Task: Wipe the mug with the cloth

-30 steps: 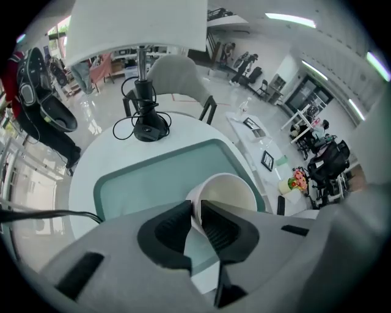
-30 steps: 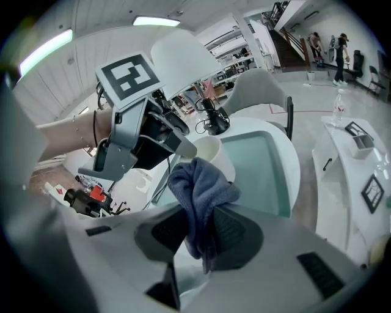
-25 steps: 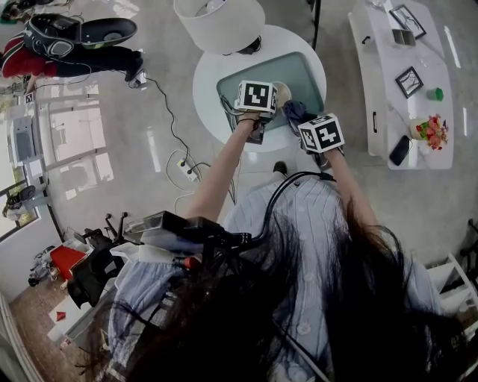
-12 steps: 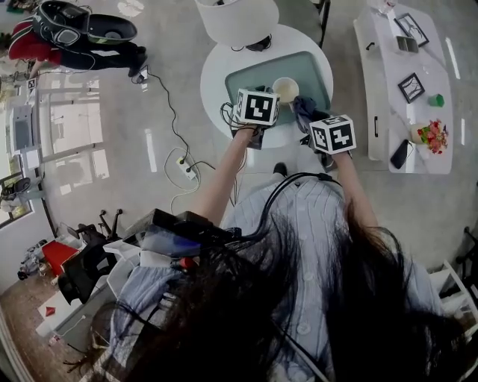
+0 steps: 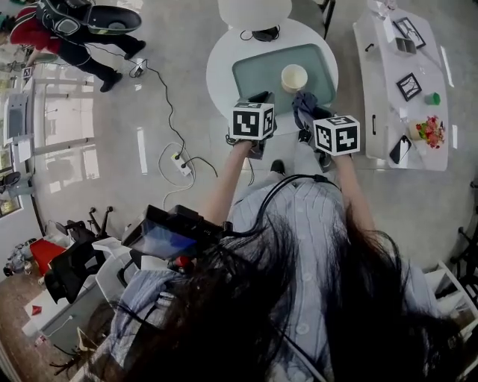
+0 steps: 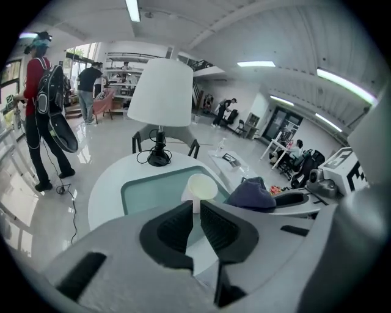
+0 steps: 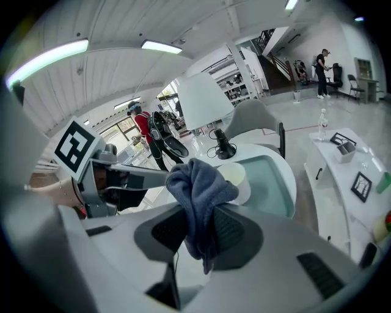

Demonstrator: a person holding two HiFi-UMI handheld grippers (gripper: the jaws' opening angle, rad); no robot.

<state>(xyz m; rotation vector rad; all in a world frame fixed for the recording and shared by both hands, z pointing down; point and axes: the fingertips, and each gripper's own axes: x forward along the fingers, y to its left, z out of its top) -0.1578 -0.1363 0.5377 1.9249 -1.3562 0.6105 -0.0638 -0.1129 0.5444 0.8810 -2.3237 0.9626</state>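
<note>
A cream mug (image 5: 293, 77) stands upright on the teal inset of the round white table (image 5: 224, 60); the left gripper view has the mug (image 6: 200, 186) just past the jaws. My left gripper (image 5: 259, 99) hangs over the table's near edge, a short way from the mug. Only a narrow gap (image 6: 195, 211) shows between its jaws, with nothing in it. My right gripper (image 5: 305, 123) is shut on a blue-grey cloth (image 5: 305, 104), held near the mug's right side. The cloth (image 7: 198, 189) bulges above the jaws and hangs below them.
A white lamp (image 5: 254, 11) with a black base stands at the table's far side. A long white side table (image 5: 381, 112) on the right carries picture frames, flowers and a phone. A power strip and cable (image 5: 183, 166) lie on the floor to the left. People stand far left (image 5: 67, 30).
Both grippers have drawn back toward me from the mug, which now stands apart from the left gripper. The cloth stays in the right gripper.
</note>
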